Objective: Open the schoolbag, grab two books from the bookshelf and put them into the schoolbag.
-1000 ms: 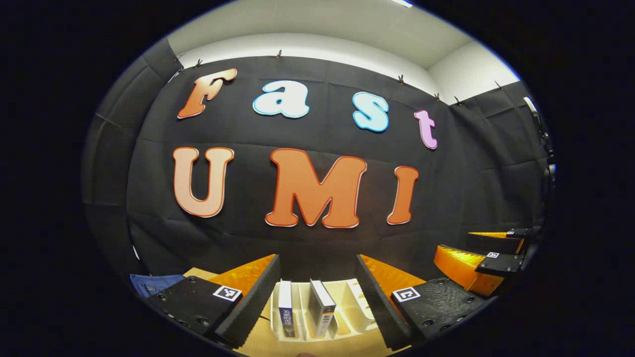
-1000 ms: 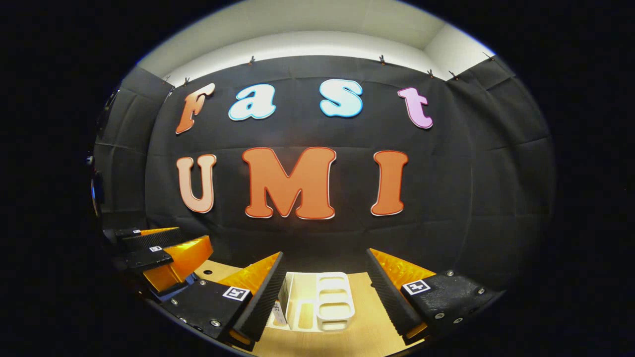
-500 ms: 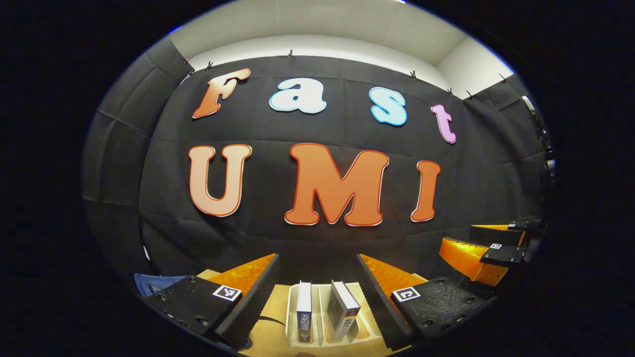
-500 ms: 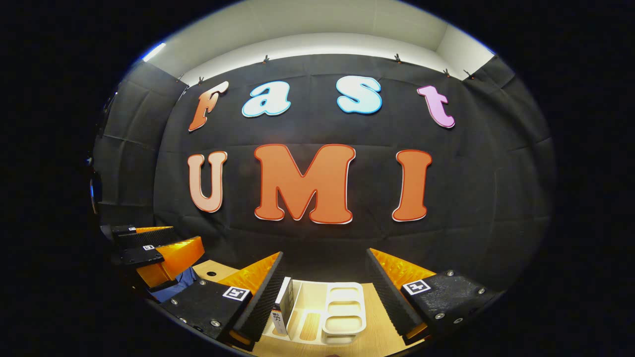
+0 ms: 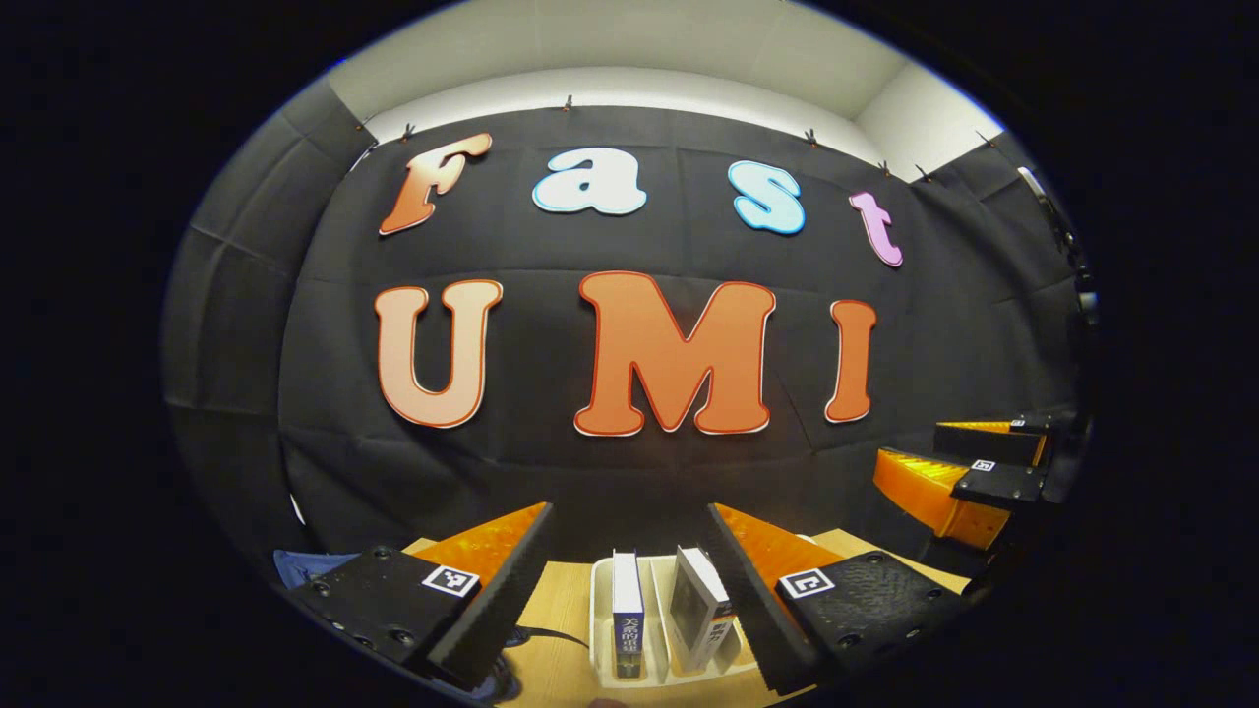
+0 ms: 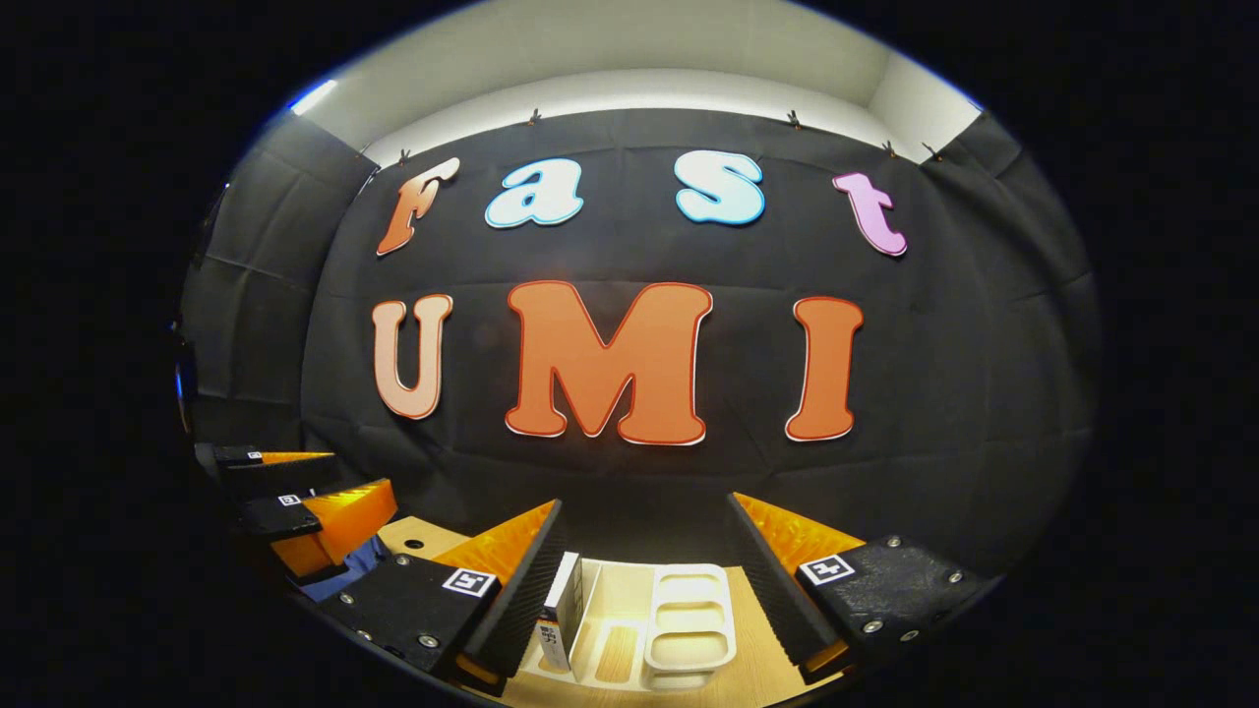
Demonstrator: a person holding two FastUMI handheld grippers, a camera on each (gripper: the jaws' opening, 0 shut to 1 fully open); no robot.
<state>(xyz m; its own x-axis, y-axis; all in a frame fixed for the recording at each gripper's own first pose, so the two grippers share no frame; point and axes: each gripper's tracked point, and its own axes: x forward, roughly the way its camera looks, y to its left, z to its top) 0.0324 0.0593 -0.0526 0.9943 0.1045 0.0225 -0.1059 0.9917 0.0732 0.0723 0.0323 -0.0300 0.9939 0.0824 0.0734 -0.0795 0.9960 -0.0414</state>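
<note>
A white bookshelf rack (image 5: 657, 657) stands on the wooden table (image 5: 556, 610) ahead of my left gripper (image 5: 629, 509), which is open and holds nothing. Two books stand upright in it, a blue-spined book (image 5: 627, 615) and a second book (image 5: 700, 610) leaning a little to its right. A corner of the blue schoolbag (image 5: 300, 565) shows at the lower left. My right gripper (image 6: 644, 501) is open too, above the rack (image 6: 689, 629), where one book (image 6: 561, 615) stands by its left finger. Both grippers hang apart from the rack and the books.
Each gripper appears off to the side in the other's view: the right one's fingers (image 5: 929, 482) at the right, the left one's fingers (image 6: 339, 506) at the left, above blue fabric (image 6: 344, 570). A dark cable (image 5: 551, 637) lies on the table.
Both views have shifted, so the rack and books now sit farther right between the fingers. Both grippers have stayed open and empty.
</note>
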